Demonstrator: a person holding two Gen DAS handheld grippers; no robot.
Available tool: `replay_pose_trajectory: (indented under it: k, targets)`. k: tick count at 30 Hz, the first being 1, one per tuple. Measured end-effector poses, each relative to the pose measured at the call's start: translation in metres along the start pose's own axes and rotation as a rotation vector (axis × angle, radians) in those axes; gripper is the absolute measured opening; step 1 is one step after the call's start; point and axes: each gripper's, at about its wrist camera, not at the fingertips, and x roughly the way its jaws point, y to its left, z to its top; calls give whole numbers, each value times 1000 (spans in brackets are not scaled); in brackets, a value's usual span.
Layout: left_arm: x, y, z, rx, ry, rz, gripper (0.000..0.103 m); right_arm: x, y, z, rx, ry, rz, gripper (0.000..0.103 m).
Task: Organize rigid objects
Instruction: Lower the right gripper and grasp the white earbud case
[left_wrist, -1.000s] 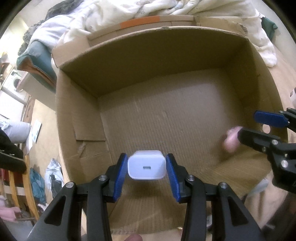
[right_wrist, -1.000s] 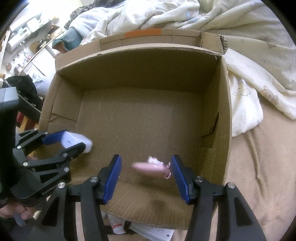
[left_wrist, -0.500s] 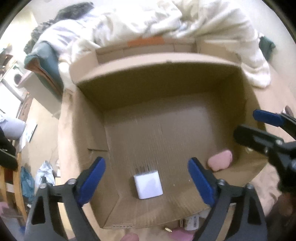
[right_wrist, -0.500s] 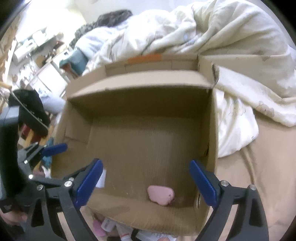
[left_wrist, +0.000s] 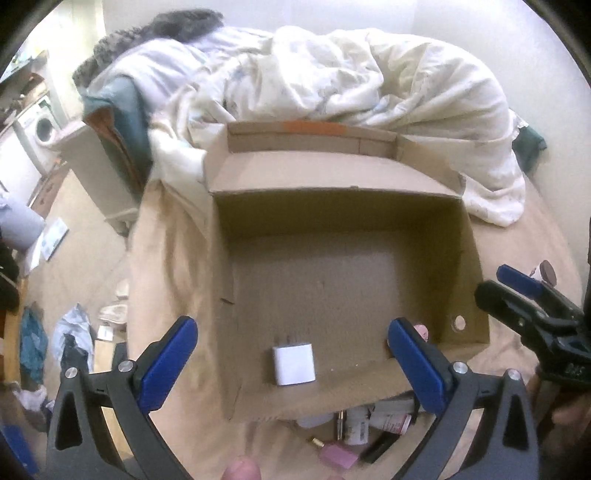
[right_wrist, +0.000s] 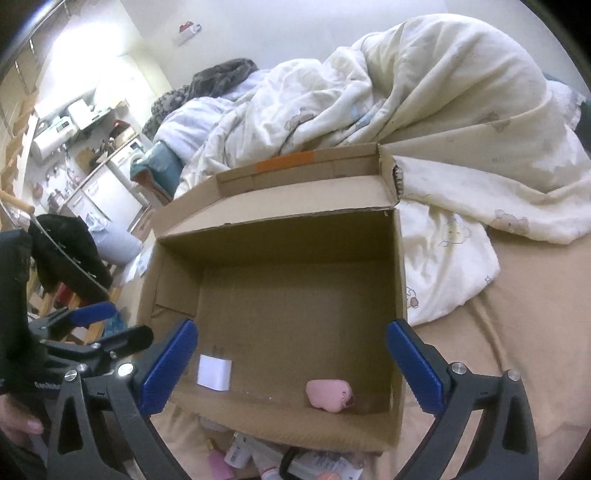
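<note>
An open cardboard box (left_wrist: 332, 214) stands on the tan bed sheet. On its floor near the front wall lie a white charger cube (left_wrist: 294, 363) (right_wrist: 214, 376) and, to its right, a small pink object (right_wrist: 328, 395). In the left wrist view the pink object (left_wrist: 421, 329) is half hidden behind a blue pad. My left gripper (left_wrist: 291, 325) hangs above the box's front edge, its jaws opening wide, nothing between them. My right gripper (right_wrist: 291, 328) is open and empty above the front right part. Each gripper shows in the other's view: right gripper (left_wrist: 496, 282), left gripper (right_wrist: 127, 321).
Small bottles, tubes and a pink item (left_wrist: 338, 456) (right_wrist: 236, 454) lie on the sheet just in front of the box. A crumpled white duvet (left_wrist: 332, 81) is piled behind and right of it. The bed's left edge drops to a cluttered floor (left_wrist: 74, 332).
Both grippers opened wide and rose away from the box. The charger left the left jaws and the pink object the right jaws; both now rest on the box floor.
</note>
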Motion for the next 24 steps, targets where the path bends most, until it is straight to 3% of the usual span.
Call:
replay_pose_trajectory:
  k: [7, 14, 17, 20, 22, 24]
  targets:
    - [-24, 7, -18, 4, -13, 28, 103, -27, 18, -16, -51, -63, 3, 103]
    - [-23, 20, -52, -24, 19, 28, 103, -33, 23, -35, -13, 4, -22, 103]
    - [-10, 31, -64, -65, 66, 27, 103, -33, 23, -52, 30, 61, 22, 103]
    - [-6, 43, -62, -133, 86, 5, 103, -29, 29, -67, 32, 101, 17, 103]
    - [-10, 47, -59, -149, 65, 44, 103, -28, 33, -73, 35, 115, 26, 103]
    - [-12, 49, -58, -165, 65, 38, 103, -24, 36, -79, 47, 135, 29, 103]
